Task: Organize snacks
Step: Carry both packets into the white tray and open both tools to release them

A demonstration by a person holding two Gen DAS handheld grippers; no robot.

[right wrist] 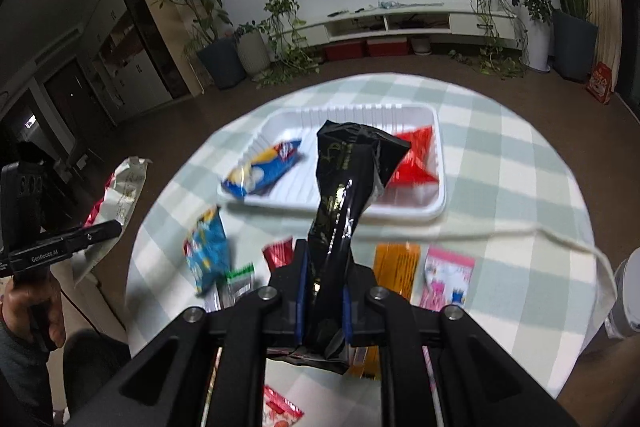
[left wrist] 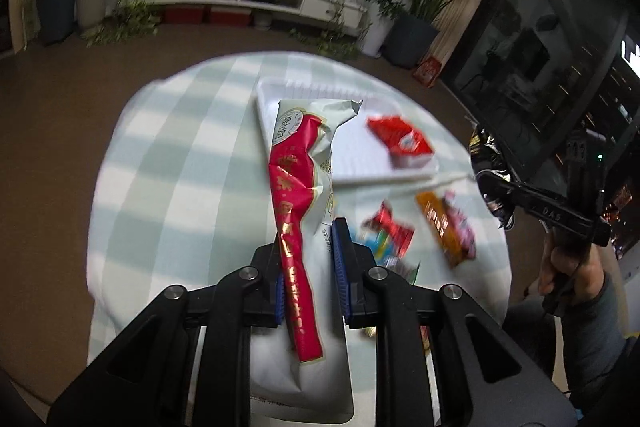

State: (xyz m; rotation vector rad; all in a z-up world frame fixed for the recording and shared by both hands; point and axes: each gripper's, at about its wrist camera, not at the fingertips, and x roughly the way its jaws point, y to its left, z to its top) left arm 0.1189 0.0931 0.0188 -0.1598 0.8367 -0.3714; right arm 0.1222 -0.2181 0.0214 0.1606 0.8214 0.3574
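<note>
Tabletop, round, under a pale green check cloth, is carrying everything. White ribbed tray is sitting toward the far side; inside it, a blue and yellow packet is lying at the left and a red packet at the right.

Left gripper is holding a long white and red snack bag above the tabletop, jaws pinching it across its lower half. Bag is creasing lengthwise where clamped and standing up past the jaws, its far end hanging over the tray's left rim. Judging: light, thin film, air-filled, contents probably brittle. The pinch across the middle is crumpling it; a hold on the flat end seal would be kinder.

Right gripper is holding a black glossy bag the same way, jaws pinching its twisted lower part, top flaring over the tray's middle. Judging: slick foil, soft, light; likely to slide if the pinch is loosened, so any release should be low over the tray.

Loose on the near tabletop, blurred: blue bag, small red wrapper, orange packet, pink packet. All flat, small, thin film; probably best nipped by a raised edge or seal.
</note>
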